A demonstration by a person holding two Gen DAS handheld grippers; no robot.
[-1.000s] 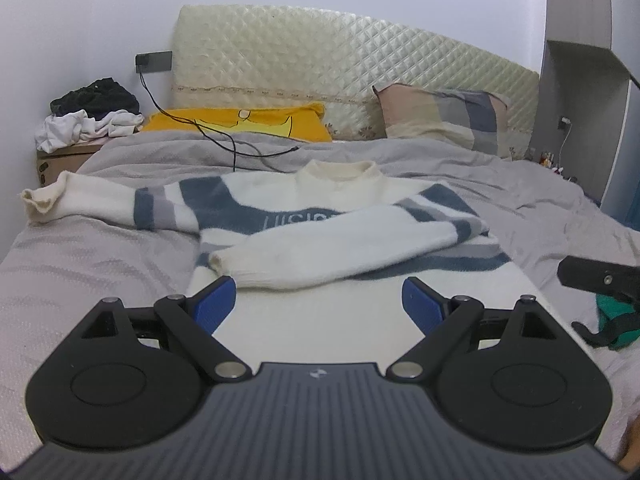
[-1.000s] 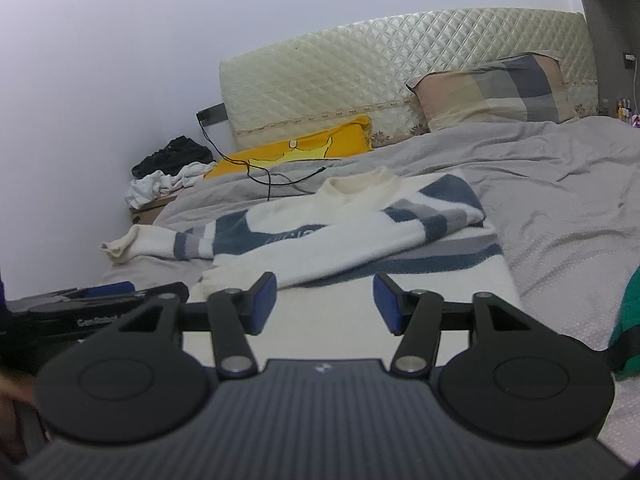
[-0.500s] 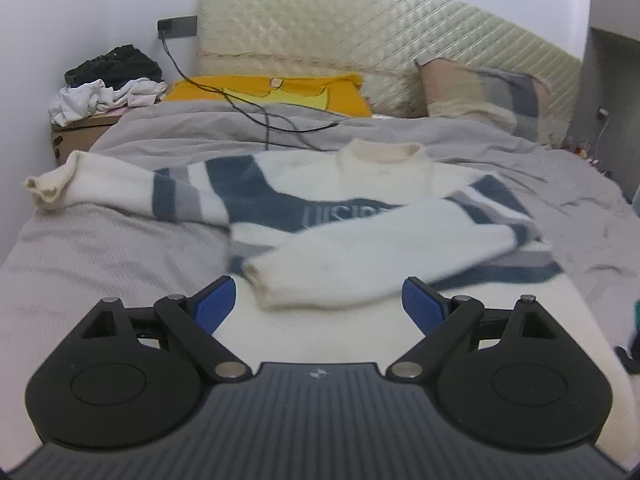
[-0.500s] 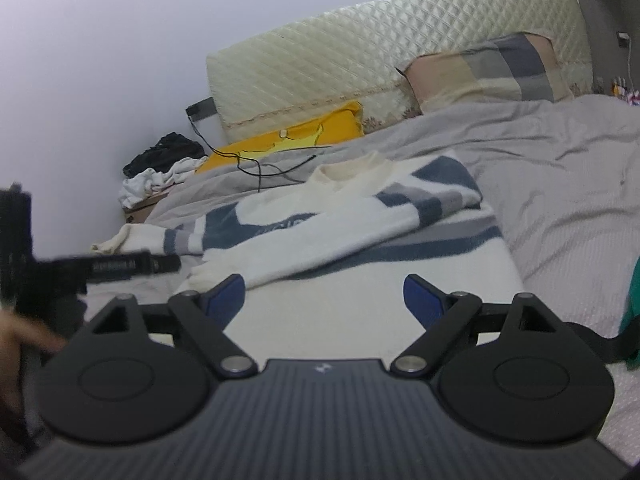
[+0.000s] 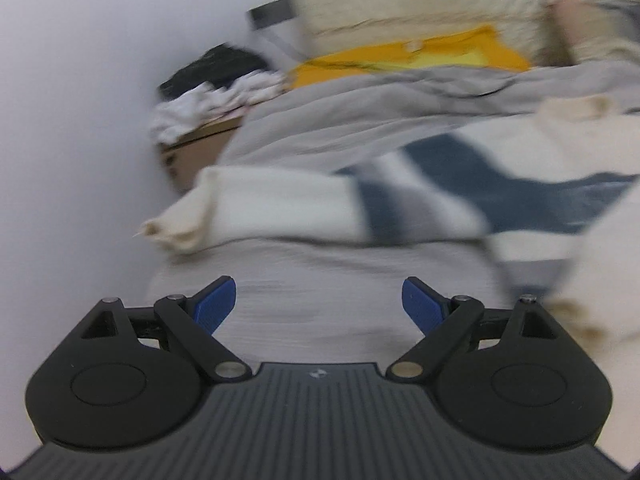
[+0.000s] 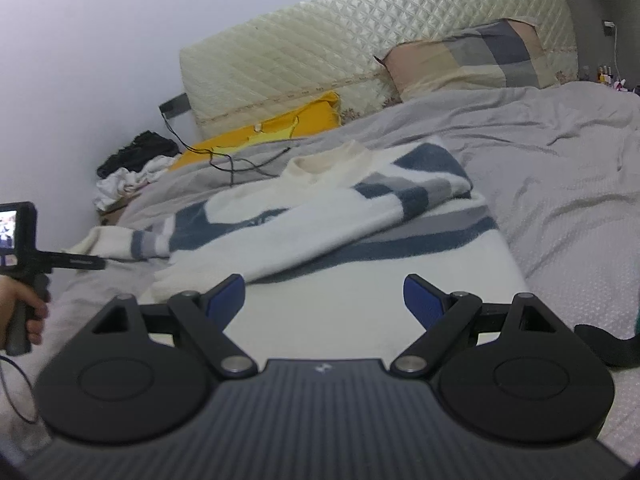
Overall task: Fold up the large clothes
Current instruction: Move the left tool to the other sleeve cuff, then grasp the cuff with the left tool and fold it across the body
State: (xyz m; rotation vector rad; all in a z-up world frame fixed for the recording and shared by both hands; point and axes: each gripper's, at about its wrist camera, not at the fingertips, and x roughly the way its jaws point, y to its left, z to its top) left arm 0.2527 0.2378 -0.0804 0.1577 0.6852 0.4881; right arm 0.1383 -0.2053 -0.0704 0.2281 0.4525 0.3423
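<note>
While both jaws stand apart and empty, the left gripper faces the outstretched sleeve of the sweater lying flat on the bed; the right gripper hovers above its hem. Next, presumably: pinch that cuff and fold it inward.

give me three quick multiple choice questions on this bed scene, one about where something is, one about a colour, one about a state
1. Where does the sweater lie?
A. on the grey bedspread
B. on the floor
C. over the headboard

2. What colour is the pillow next to the checked pillow?
A. green
B. yellow
C. red

3. How is the sleeve on the right gripper's side?
A. hanging off the bed
B. stretched straight out
C. folded across the chest

Answers: 1 A, it is spread flat on the grey cover. 2 B, bright yellow shows below the headboard. 3 C, it crosses the front while the other sleeve lies stretched out.
</note>
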